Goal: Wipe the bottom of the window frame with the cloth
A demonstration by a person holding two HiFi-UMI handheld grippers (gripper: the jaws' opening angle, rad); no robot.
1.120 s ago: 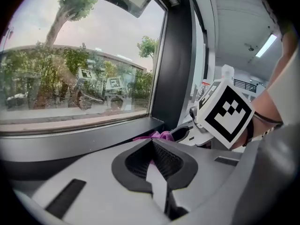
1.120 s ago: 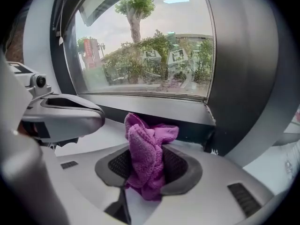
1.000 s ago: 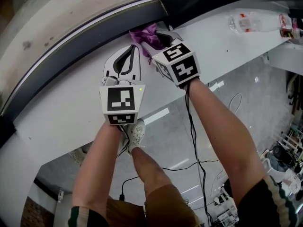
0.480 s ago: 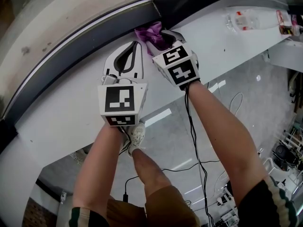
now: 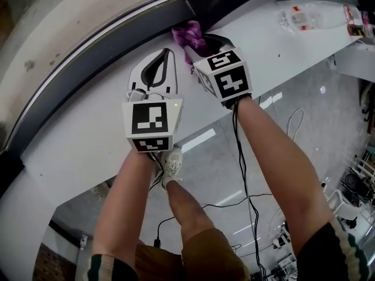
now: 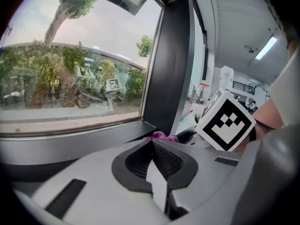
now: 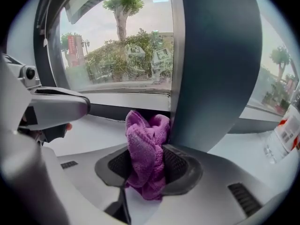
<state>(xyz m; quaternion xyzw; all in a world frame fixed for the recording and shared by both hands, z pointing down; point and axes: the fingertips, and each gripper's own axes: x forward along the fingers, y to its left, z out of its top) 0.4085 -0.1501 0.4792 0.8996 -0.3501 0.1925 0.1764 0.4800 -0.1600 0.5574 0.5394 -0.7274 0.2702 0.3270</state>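
Down at the window, the right tongs were pinching the purple cloth, its folds bunched up between the two dark pads and spilling out above and below them in the right gripper view. The cloth sat at the corner where the bottom of the window frame met the dark upright post. Its top edge lay against the post, and it appeared to touch the lower frame strip, though the contact itself was hidden behind the folds.

The left tongs lay just beside the right ones, on the white sill, with the tips pointing toward the dark frame band and stopping short of it. In the left gripper view the left tongs were pressed together with nothing between them. A bit of the purple cloth showed beyond their tips, next to the marker cube of the right tongs.

Farther along the sill, well apart from both tongs, a clear plastic bottle lay on its side.
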